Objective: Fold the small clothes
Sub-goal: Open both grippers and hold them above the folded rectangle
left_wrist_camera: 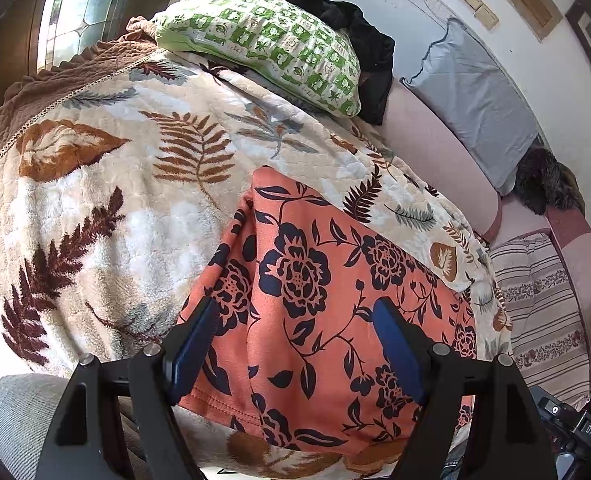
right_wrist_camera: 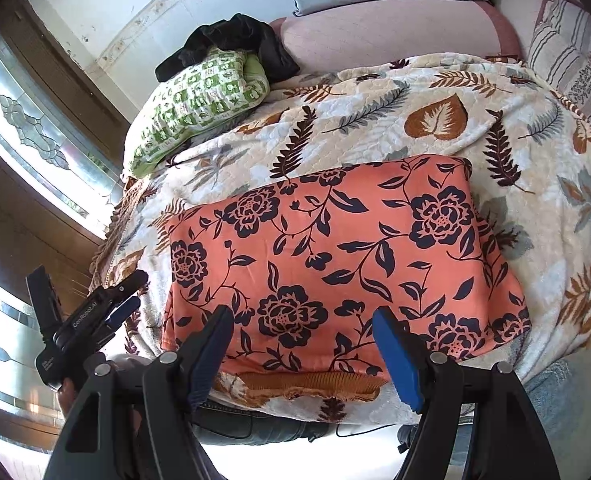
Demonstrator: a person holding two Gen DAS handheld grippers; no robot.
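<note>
An orange garment with dark blue flowers [right_wrist_camera: 335, 264] lies flat in a folded rectangle on the leaf-print blanket [right_wrist_camera: 435, 120]. It also shows in the left wrist view [left_wrist_camera: 327, 304]. My left gripper [left_wrist_camera: 295, 320] is open above the garment's near left part, touching nothing. It appears in the right wrist view [right_wrist_camera: 129, 294] at the garment's left edge. My right gripper [right_wrist_camera: 301, 328] is open over the garment's near edge, holding nothing.
A green-and-white pillow [left_wrist_camera: 263, 48] with a black cloth [left_wrist_camera: 347, 24] lies at the far side of the bed. A grey pillow [left_wrist_camera: 479, 96] leans on the wall. A striped cushion [left_wrist_camera: 543, 304] sits at the right. A window [right_wrist_camera: 35, 152] is at the left.
</note>
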